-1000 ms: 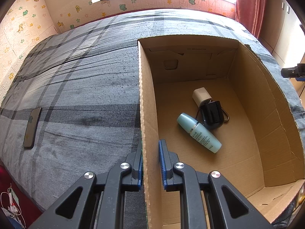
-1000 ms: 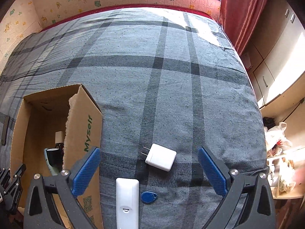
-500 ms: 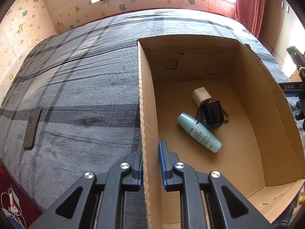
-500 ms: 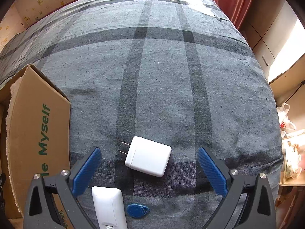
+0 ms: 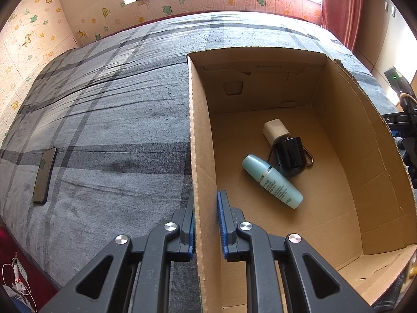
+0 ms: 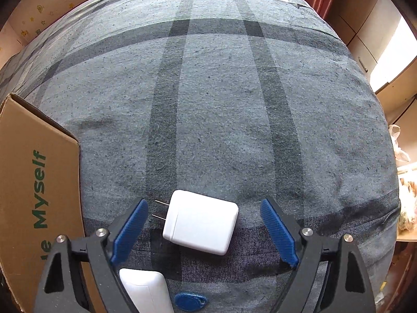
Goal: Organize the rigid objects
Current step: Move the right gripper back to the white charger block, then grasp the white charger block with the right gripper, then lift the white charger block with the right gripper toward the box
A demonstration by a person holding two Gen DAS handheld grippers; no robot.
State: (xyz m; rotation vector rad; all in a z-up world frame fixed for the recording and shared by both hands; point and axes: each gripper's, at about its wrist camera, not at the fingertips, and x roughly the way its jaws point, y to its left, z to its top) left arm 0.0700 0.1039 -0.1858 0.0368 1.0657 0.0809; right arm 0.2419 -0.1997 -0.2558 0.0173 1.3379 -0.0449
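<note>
Left gripper (image 5: 206, 221) clamped on cardboard box (image 5: 202, 156) wall, right gripper (image 6: 203, 224) closing, unclenched, astride white charger (image 6: 200, 225)

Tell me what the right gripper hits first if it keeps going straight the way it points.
Most likely the white charger, lying between the closing fingers of the right gripper, untouched by either pad; under it, the grey bedspread. Depth is uncertain.

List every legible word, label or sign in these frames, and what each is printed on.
"Myself", green, on the cardboard box's outer wall; a cut-off "e" stands below it.
"S", part of a label on the black device at the right edge.
Print on the teal bottle: too small.
Print on the box's inner back wall: blurred.
</note>
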